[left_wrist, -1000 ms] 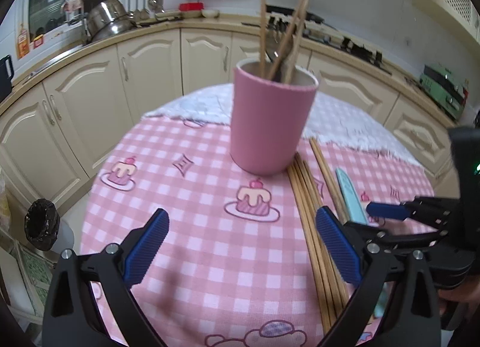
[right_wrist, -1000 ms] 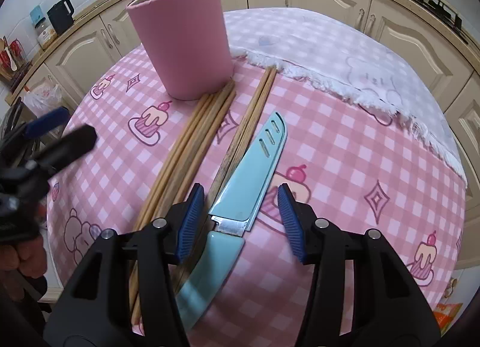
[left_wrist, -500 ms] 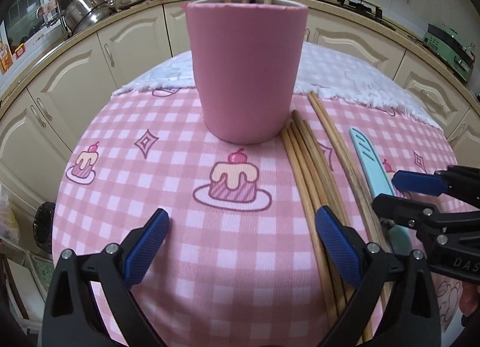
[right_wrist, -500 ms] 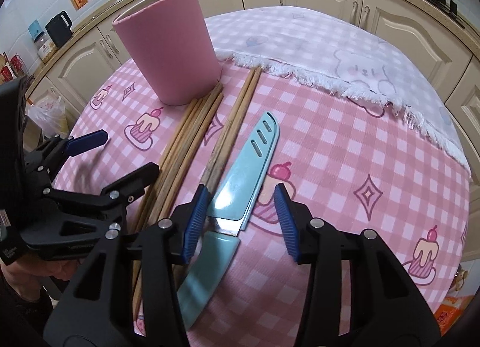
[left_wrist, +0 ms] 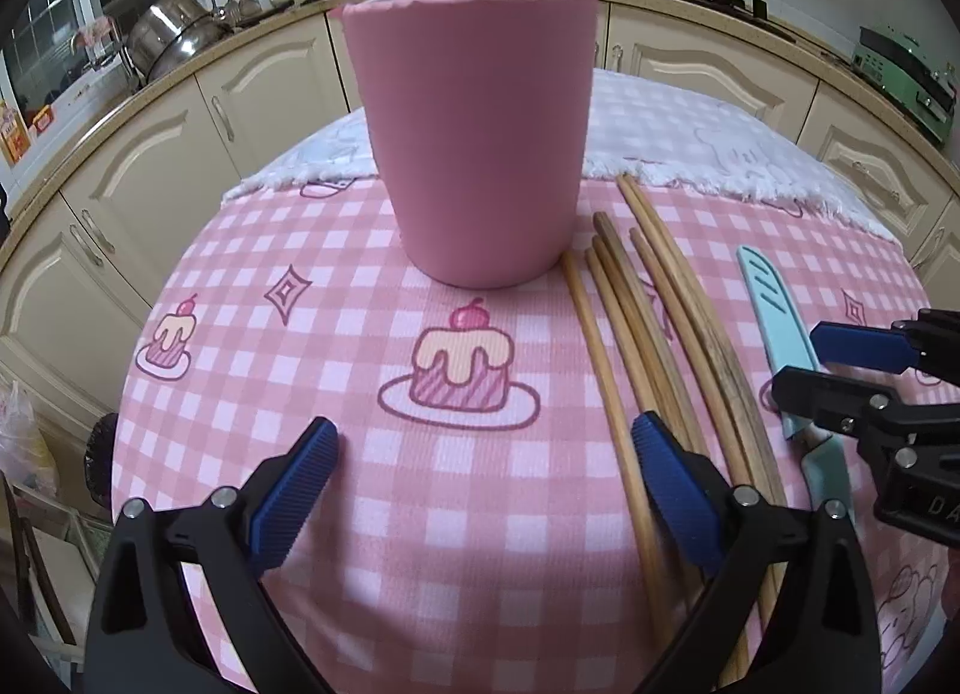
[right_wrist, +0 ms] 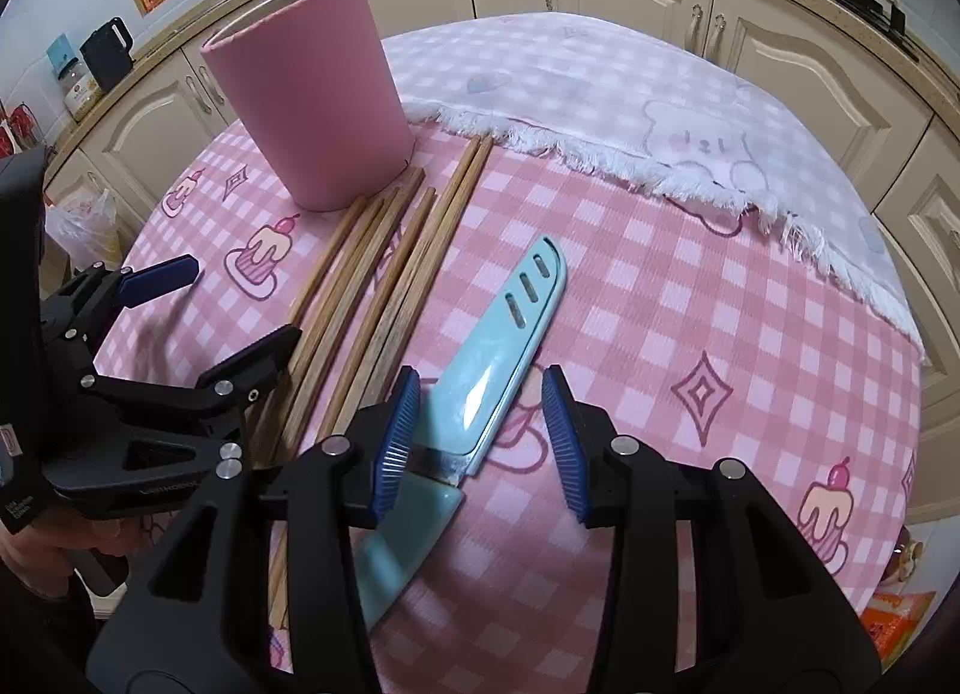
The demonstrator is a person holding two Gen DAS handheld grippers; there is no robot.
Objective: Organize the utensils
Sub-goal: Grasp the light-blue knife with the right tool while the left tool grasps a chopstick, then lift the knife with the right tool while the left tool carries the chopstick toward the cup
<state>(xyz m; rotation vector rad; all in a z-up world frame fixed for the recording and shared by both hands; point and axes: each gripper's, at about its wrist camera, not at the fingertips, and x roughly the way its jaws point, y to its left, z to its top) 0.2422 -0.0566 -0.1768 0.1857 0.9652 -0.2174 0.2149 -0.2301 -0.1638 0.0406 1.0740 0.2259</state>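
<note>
Right gripper (right_wrist: 480, 436) straddles the knife (right_wrist: 480, 388) where sheath meets handle, jaws closing, pads not yet pressing it. Left gripper (left_wrist: 480, 484) hangs wide open and empty, one finger over the chopsticks (left_wrist: 648, 334).

A round table with a pink checked cloth (left_wrist: 288, 370) stands in a kitchen ringed by cream cabinets (left_wrist: 150, 154); a white fringed cloth (right_wrist: 660, 112) covers the far part.

The knife lies flat, long axis running from near the table's edge toward the fringe, tip away. Chopsticks lie roughly parallel beside it, ends touching or just beside the cup (left_wrist: 474, 124), which stands upright holding more sticks.

Bare cloth lies open beyond the knife and beside the cup.
</note>
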